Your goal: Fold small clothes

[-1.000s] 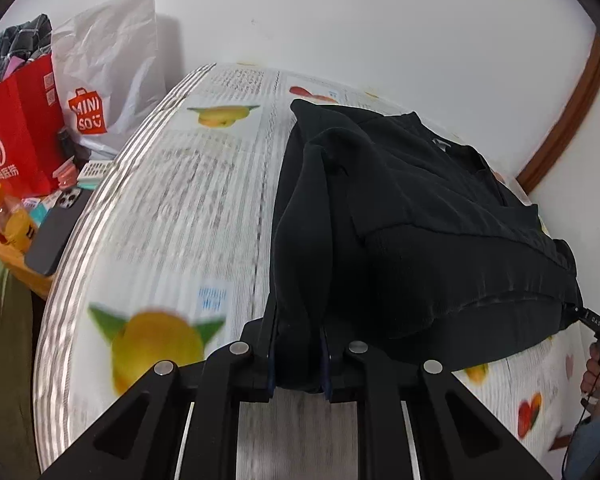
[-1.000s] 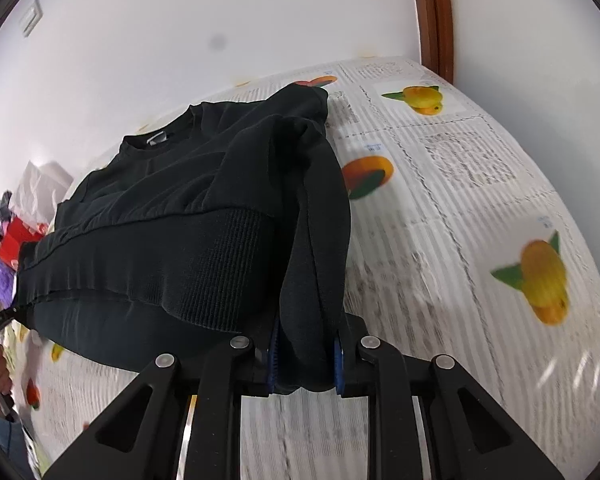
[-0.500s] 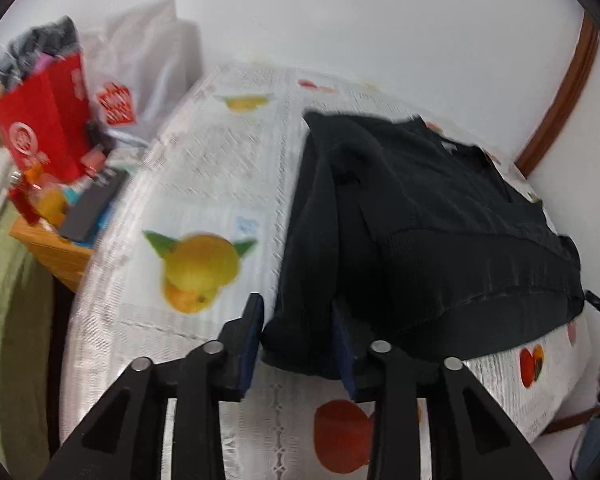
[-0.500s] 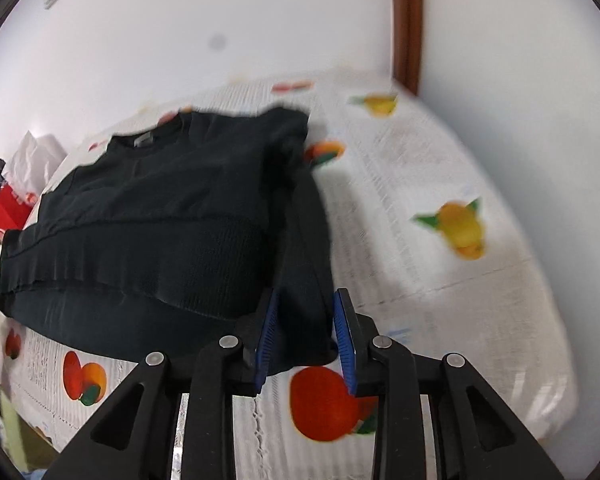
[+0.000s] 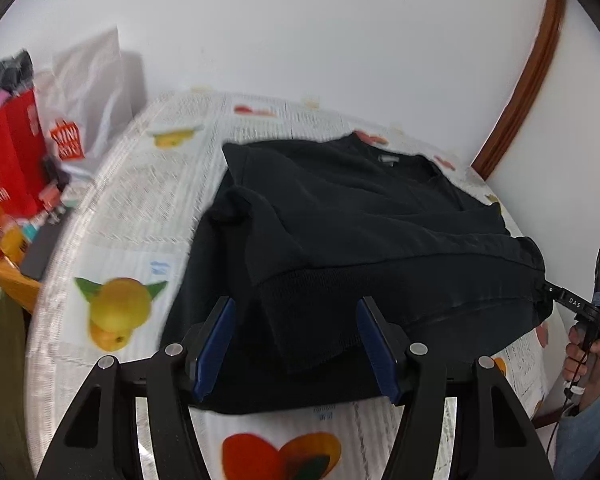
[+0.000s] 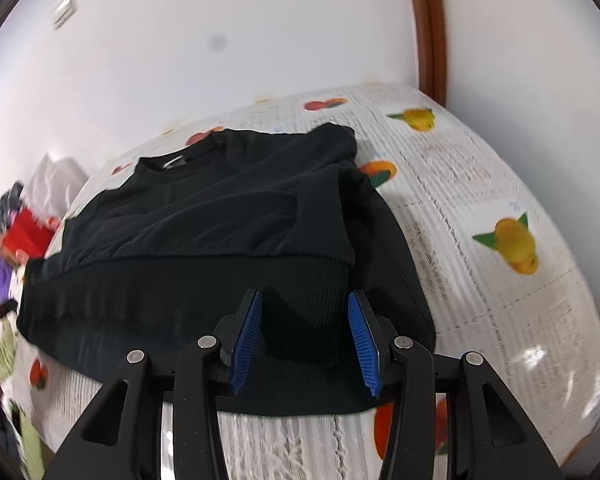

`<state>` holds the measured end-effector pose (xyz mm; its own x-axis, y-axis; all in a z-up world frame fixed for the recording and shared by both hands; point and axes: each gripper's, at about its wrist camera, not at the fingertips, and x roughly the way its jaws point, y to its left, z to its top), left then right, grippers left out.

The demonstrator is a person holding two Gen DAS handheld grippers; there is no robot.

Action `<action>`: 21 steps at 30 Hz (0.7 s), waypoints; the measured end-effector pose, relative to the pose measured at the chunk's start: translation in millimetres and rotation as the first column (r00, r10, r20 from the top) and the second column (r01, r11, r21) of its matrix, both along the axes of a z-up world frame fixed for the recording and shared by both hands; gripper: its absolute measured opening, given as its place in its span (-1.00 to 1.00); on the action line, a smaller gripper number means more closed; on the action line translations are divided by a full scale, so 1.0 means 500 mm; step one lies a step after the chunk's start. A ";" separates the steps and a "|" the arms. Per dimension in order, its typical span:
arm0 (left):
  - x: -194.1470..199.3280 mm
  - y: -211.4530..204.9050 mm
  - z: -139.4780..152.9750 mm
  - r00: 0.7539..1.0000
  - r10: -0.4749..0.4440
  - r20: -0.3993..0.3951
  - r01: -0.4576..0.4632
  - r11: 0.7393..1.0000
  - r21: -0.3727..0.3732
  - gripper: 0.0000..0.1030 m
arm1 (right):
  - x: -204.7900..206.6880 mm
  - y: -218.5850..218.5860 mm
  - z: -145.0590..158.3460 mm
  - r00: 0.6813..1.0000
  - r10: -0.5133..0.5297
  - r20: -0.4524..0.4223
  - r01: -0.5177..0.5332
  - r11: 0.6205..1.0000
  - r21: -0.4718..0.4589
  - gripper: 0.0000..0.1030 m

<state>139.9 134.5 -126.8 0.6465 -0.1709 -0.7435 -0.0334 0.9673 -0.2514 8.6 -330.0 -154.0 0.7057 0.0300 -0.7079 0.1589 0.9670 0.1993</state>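
A black sweatshirt lies on the fruit-printed table cover, its ribbed hem toward the near edge of the surface and its collar toward the far edge by the wall. Both sleeves are folded in over the sides. The left gripper has just been opening: its blue pads stand apart on either side of the folded left sleeve and hem corner, pressing on nothing. The right gripper has likewise just been opening, its pads clear of the ribbed hem that lies between them.

Handling, as judged: the knit is soft, limp and fairly thick, light enough to lift by two pinches but prone to sag and to drag its folded sleeves out of place. The ribbed hem corners, being doubled and firmer, offer the surest hold for the next fold toward the collar.

Legible writing: "MINISO" on the white bag beyond the left edge; "DAS" on the black handle in the person's hand. The collar label is probably printed, but too small to read.
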 end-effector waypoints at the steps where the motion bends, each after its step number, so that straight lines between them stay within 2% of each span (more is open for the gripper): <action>1: 0.013 0.000 -0.011 1.000 -0.002 -0.019 0.002 1.000 -0.017 0.10 | 0.007 -0.002 -0.006 1.000 -0.003 -0.004 0.003 1.000 0.015 -0.14; 2: 0.018 -0.003 -0.019 0.999 0.000 -0.035 -0.001 1.000 -0.018 0.04 | 0.014 -0.003 -0.011 1.000 -0.007 -0.011 0.007 1.000 0.028 -0.14; 3: 0.026 -0.007 -0.029 0.999 0.005 -0.053 -0.006 1.000 -0.018 -0.14 | 0.021 -0.002 -0.016 1.000 -0.019 -0.016 0.019 0.999 0.036 -0.15; 4: 0.029 -0.009 -0.035 0.998 0.006 -0.067 -0.007 1.000 -0.019 -0.29 | 0.023 0.001 -0.016 1.000 -0.020 -0.010 0.020 0.999 0.035 -0.27; 5: 0.032 -0.013 -0.039 0.997 0.010 -0.079 -0.011 1.000 -0.016 -0.36 | 0.025 0.006 -0.014 1.000 -0.011 -0.003 0.011 0.999 0.032 -0.53; 7: 0.027 -0.020 -0.025 0.999 0.001 -0.045 -0.001 1.000 -0.003 -0.84 | 0.022 0.015 -0.001 1.000 0.009 0.016 -0.009 1.000 -0.001 -0.78; 10: 0.019 -0.013 0.016 0.999 -0.006 0.042 0.007 1.000 -0.025 -0.87 | 0.010 0.009 0.036 0.994 0.037 0.107 -0.037 0.999 -0.002 -0.87; 13: 0.039 -0.006 0.051 0.995 0.011 0.095 -0.007 0.999 -0.041 -0.87 | 0.026 -0.012 0.069 0.985 0.035 0.170 -0.049 0.996 0.076 -0.90; 18: 0.107 -0.002 0.068 0.991 0.037 0.125 -0.032 0.999 -0.035 -0.87 | 0.086 -0.019 0.100 0.976 0.028 0.216 -0.048 0.995 0.087 -0.90; 21: 0.155 0.004 0.061 0.993 0.051 0.105 -0.048 0.998 -0.029 -0.87 | 0.130 -0.026 0.099 0.977 0.003 0.212 -0.027 0.993 0.111 -0.90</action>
